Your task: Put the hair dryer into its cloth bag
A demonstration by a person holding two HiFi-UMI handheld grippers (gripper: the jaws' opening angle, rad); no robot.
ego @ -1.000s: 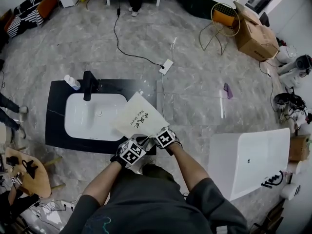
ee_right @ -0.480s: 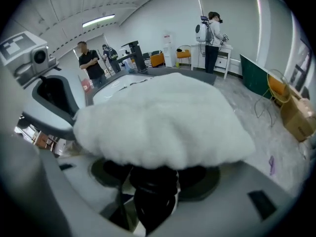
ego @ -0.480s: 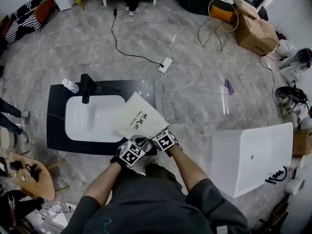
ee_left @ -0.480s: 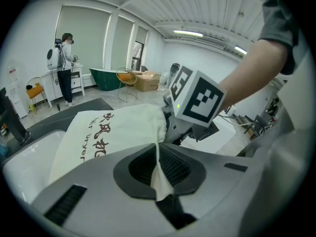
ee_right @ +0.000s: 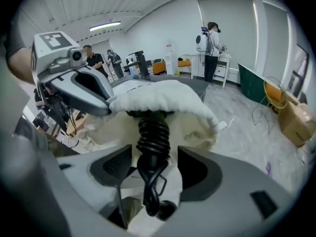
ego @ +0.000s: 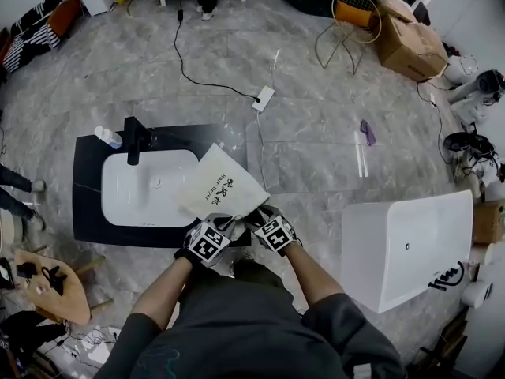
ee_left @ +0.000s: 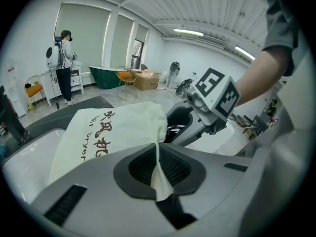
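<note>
The cream cloth bag (ego: pixel 221 189) with dark lettering lies across the sink counter, its mouth toward me. My left gripper (ego: pixel 227 226) is shut on the bag's rim, and a fold of the cloth (ee_left: pixel 159 174) is pinched between its pads. My right gripper (ego: pixel 257 216) sits at the mouth. Its jaws have just been opening and stand apart. A black coiled cord (ee_right: pixel 154 135) hangs out of the bag (ee_right: pixel 165 100) between them, with neither pad pressing on it. The hair dryer's body is hidden inside the bag.
A white basin (ego: pixel 134 200) is set in a black counter (ego: pixel 87 180), with a black faucet (ego: pixel 132 139) and a bottle (ego: pixel 109 136) behind it. A white tub (ego: pixel 410 247) stands at the right. A power strip (ego: pixel 263 99) and its cable lie on the floor beyond.
My right gripper has drawn back slightly to the right from the bag's mouth. The left gripper and the bag have stayed in place.
</note>
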